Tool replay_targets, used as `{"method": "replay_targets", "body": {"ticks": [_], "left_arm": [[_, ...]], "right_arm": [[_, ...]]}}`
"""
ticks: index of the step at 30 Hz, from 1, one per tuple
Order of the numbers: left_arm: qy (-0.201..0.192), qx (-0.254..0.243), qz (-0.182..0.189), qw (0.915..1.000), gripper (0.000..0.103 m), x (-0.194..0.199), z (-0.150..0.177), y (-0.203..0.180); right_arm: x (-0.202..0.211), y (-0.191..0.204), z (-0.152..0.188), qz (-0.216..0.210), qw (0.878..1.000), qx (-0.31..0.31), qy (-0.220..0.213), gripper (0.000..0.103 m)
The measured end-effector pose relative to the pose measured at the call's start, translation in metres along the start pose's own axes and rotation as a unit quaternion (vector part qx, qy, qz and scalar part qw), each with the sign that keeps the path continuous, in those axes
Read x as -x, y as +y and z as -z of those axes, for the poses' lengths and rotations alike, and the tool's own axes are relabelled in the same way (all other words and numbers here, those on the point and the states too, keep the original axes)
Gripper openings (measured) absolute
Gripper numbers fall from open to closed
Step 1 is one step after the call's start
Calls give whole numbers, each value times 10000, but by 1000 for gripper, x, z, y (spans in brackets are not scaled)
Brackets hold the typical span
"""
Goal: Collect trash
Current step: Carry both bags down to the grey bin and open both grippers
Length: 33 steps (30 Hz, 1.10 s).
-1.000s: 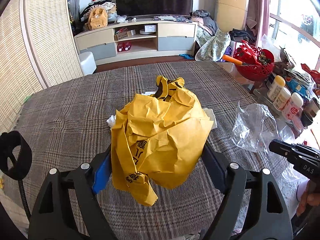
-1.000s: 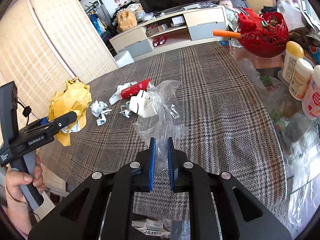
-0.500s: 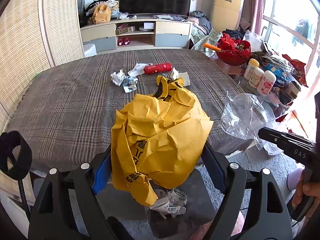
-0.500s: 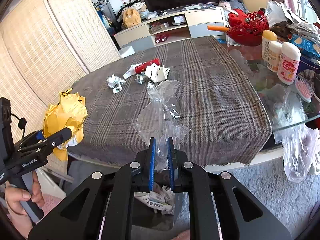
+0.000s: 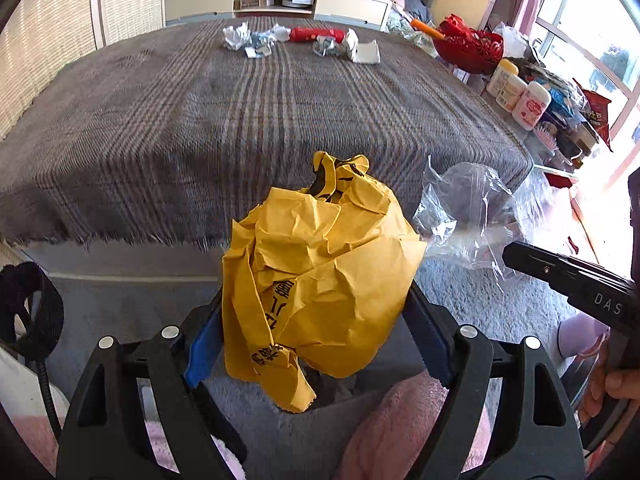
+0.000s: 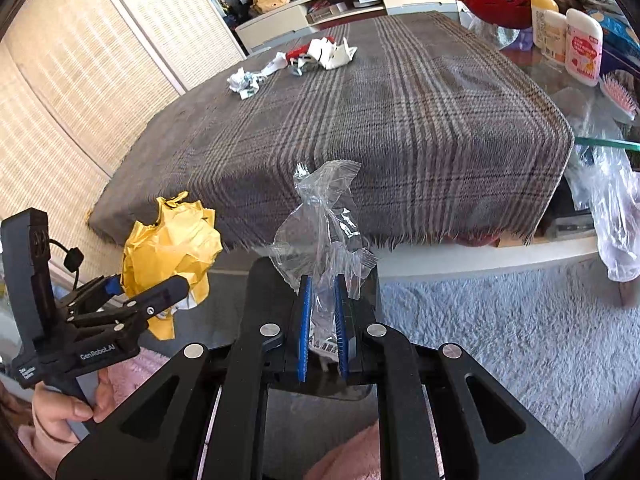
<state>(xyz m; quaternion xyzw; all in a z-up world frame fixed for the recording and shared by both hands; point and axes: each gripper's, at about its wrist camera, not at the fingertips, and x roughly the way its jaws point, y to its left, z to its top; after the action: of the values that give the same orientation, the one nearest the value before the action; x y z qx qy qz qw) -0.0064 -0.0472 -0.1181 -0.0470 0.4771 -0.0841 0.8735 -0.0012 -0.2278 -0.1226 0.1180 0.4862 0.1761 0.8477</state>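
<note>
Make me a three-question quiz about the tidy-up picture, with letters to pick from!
1. Where is the leftover paper rubbish?
A. on the far side of the checked cloth
B. on the carpet
C. on the TV shelf

2. What colour is the crumpled paper in the left gripper?
A. blue
B. yellow
C. green

3. What is the right gripper doing?
A. hanging open, holding nothing
B. lying on the cloth
C. pinching a clear plastic bag

Answers:
1 A, the scraps lie on the cloth near its far edge.
2 B, the wad is bright yellow with black print.
3 C, its blue fingers squeeze the see-through plastic.
</note>
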Motion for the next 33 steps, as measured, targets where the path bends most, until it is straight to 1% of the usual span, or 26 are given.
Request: {"method": "replay_targets", "body": {"ticks": [6, 10, 14, 20, 25, 28, 29, 33], "left_arm": [[407, -10, -17, 9992, 77, -31, 30, 5], [700, -96, -42, 9975, 77, -54, 44, 6], [968, -178, -33, 9951, 77, -73, 51, 4], [1112, -198, -88, 9936, 77, -91, 53, 8], [1228, -206, -37, 9922, 77, -102, 55, 6], [1223, -184, -10, 9923, 78, -103, 54, 9], [1218, -158, -2, 9924, 78, -103, 54, 10], [1234, -80, 42, 9923, 81, -102, 55, 17]], "right_arm": [[-32, -2, 27, 38, 9992, -117, 386, 13], [-56, -7, 37, 47, 9978, -259, 611, 13], [-81, -10, 40, 167, 9957, -316, 857, 13], [-103, -14, 40, 266, 9929, -407, 1084, 13], [-104, -8, 36, 305, 9933, -308, 1072, 13], [-105, -6, 33, 317, 9935, -271, 1060, 14], [-105, -5, 33, 332, 9934, -266, 1065, 16], [-106, -6, 31, 383, 9929, -306, 1082, 17]]}}
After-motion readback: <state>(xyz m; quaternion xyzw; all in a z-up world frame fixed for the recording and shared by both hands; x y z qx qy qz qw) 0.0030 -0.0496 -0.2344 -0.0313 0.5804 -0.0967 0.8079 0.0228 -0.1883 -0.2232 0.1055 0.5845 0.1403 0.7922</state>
